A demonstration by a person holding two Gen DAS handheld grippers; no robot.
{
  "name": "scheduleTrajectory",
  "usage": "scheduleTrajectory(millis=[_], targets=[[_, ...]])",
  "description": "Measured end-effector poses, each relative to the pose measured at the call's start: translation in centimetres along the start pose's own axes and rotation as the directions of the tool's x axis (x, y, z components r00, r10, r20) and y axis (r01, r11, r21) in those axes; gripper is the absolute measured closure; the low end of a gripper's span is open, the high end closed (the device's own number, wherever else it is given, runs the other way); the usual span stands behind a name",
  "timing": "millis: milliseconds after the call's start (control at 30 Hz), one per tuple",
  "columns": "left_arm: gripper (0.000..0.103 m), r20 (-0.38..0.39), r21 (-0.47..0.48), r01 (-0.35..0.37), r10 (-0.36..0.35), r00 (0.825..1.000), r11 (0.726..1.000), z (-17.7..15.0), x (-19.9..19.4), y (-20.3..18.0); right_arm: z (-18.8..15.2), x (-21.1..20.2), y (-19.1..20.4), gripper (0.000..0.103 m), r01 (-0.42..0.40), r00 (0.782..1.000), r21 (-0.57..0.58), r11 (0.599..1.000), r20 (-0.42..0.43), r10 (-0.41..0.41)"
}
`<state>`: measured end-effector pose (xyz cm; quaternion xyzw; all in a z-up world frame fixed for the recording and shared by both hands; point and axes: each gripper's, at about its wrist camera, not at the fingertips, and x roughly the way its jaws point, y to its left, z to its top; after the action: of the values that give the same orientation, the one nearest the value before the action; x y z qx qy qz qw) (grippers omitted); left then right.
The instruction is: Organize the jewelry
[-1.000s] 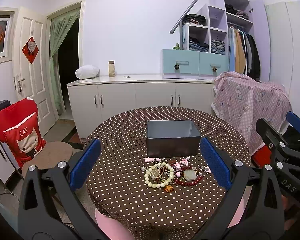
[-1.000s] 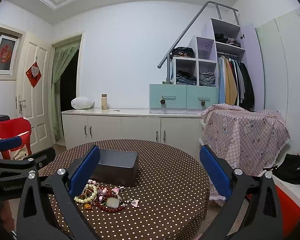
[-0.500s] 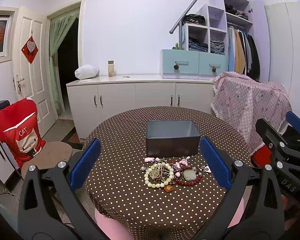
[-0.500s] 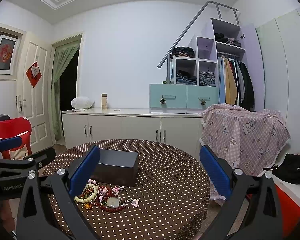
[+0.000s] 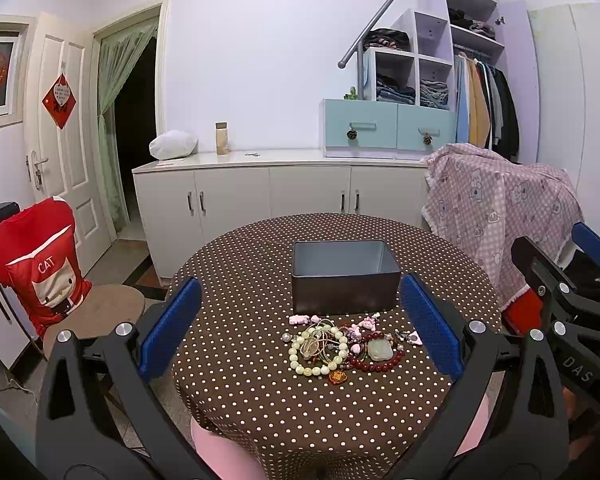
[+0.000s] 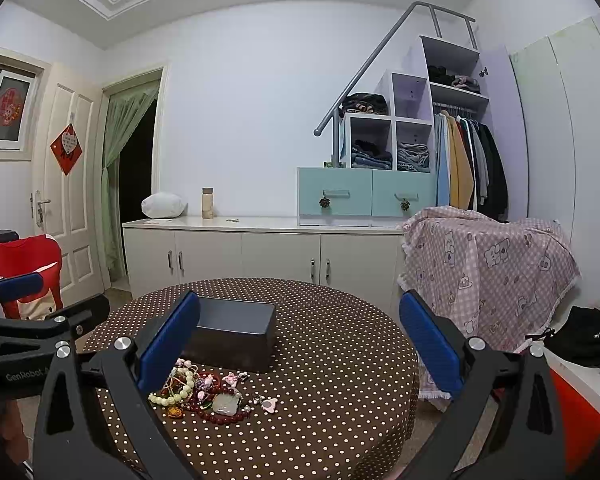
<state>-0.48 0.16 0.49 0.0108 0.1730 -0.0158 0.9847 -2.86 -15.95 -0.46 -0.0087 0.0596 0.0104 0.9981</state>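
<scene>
Your left gripper (image 5: pixel 300 320) hangs above the near edge of the round polka-dot desk (image 5: pixel 236 280), jaws spread wide and holding nothing. Directly ahead of it the jewelry pile (image 5: pixel 342 344) sits tangled on the cloth: at the left a pale green bead bracelet (image 5: pixel 318 350) with gold cord looped inside it, then small pink charms, a dark red bead bracelet (image 5: pixel 380 358) ringing a pale jade pendant (image 5: pixel 379 350), and a red-gold charm (image 5: pixel 337 377) nearest you. Just behind the pile, apart from it, stands the open grey metal box (image 5: pixel 345 276), which appears empty; nothing seems sorted yet. Judgement: start from an outer, free piece, such as the red-gold charm or the pink charm (image 5: pixel 415 338) at the right fringe, rather than the centre, since cords and strands look interlaced and may drag neighbours along. Pinch one strand low, lift slowly, and check that nothing trails. Your right gripper (image 6: pixel 300 350) is also wide apart and empty, to the right of the pile and higher. Readable text: "CAT" on the red chair cover (image 5: pixel 40 268), "GenRobot" on the left gripper body, "DAS" on the right one.
</scene>
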Motion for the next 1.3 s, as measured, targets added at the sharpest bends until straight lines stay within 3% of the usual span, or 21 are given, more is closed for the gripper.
scheduleTrajectory(millis=[433,567,867,1100,1300], targets=[[0.006,-0.046,-0.013,-0.027,0.026,0.999,1.000,-0.7,1.3,1.0,-0.6,0.7,-0.4,0.007,0.011,1.000,0.014,1.000,-0.026,-0.010],[0.006,-0.093,-0.019,-0.046,0.044,0.995,0.999,-1.6,2.6,1.6,-1.2,1.1,-0.5,0.007,0.013,0.999,0.005,1.000,-0.037,-0.012],[0.006,-0.214,-0.019,-0.064,0.058,0.975,0.998,-4.0,5.7,3.1,-3.5,3.7,0.0,0.007,-0.004,0.988,-0.010,1.000,-0.155,0.003],[0.006,-0.298,-0.043,-0.005,-0.008,0.954,0.999,-5.8,7.9,3.4,-5.8,6.2,0.3,0.007,0.006,0.967,-0.010,1.000,-0.255,-0.009],[0.006,-0.312,-0.058,0.087,-0.101,0.945,0.995,-6.5,9.1,3.0,-7.5,7.6,0.7,0.007,-0.004,0.947,-0.014,1.000,-0.320,-0.001]])
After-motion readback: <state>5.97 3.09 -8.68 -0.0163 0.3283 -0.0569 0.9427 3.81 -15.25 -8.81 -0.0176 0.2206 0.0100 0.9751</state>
